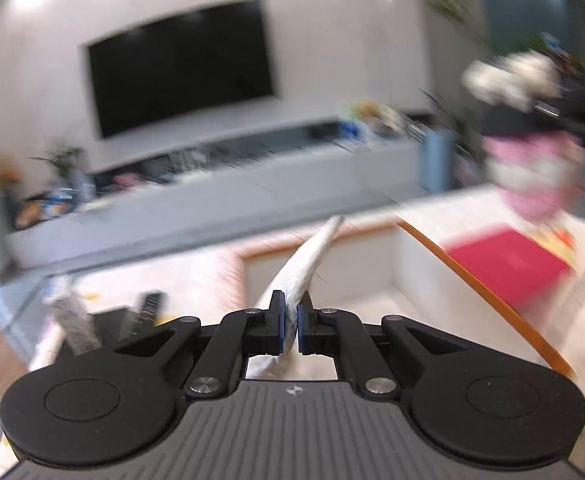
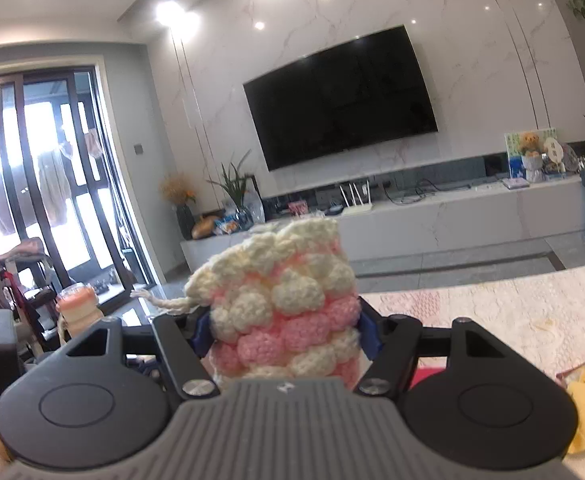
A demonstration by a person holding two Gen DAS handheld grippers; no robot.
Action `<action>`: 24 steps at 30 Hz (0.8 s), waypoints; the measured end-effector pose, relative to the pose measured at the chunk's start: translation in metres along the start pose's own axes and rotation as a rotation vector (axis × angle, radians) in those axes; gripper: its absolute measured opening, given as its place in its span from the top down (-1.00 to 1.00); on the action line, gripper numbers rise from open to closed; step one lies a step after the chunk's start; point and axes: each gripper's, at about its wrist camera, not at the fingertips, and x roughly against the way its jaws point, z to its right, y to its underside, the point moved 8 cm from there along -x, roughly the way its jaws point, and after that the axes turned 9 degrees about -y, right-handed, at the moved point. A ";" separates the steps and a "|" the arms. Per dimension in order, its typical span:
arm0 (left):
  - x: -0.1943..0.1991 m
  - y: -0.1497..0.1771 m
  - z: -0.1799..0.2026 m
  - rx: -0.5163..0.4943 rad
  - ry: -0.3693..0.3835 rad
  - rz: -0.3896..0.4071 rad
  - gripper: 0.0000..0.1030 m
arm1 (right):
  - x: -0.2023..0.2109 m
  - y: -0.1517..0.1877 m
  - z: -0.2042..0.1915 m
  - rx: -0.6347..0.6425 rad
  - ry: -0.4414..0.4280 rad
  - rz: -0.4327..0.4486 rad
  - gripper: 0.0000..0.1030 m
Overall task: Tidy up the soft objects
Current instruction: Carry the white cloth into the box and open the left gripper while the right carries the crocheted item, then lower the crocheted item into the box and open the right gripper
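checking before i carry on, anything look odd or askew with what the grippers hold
Nothing damaged or spilled. The left gripper pinches only an edge of a white cloth; the right gripper holds a crocheted pouch, its drawstring dangling loose.

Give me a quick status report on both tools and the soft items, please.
Left tool shut on thin white cloth. Right tool clamping pink-and-cream crochet pouch. White bin ahead, nothing blocking.

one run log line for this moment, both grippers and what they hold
left gripper: shut on white cloth | right gripper: shut on pink-and-cream crochet pouch | white box: under left
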 end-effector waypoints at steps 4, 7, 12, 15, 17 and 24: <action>0.001 0.026 0.027 -0.108 0.108 -0.130 0.69 | -0.002 0.004 0.003 -0.007 -0.016 -0.012 -0.30; 0.000 0.028 0.027 -0.110 0.070 -0.146 0.52 | 0.001 0.007 0.002 -0.001 -0.005 -0.020 -0.30; 0.044 0.000 0.004 0.111 0.322 0.062 -0.45 | 0.010 0.009 0.006 -0.009 -0.001 -0.034 -0.30; 0.065 -0.008 -0.002 0.180 0.413 0.163 -0.58 | 0.013 0.009 0.004 -0.006 0.005 -0.039 -0.30; 0.064 -0.010 -0.007 0.189 0.364 0.179 -0.58 | 0.013 0.009 0.001 0.001 0.003 -0.045 -0.30; 0.022 -0.014 -0.031 0.371 0.271 0.046 -0.50 | 0.001 0.007 -0.006 0.037 0.009 -0.081 -0.30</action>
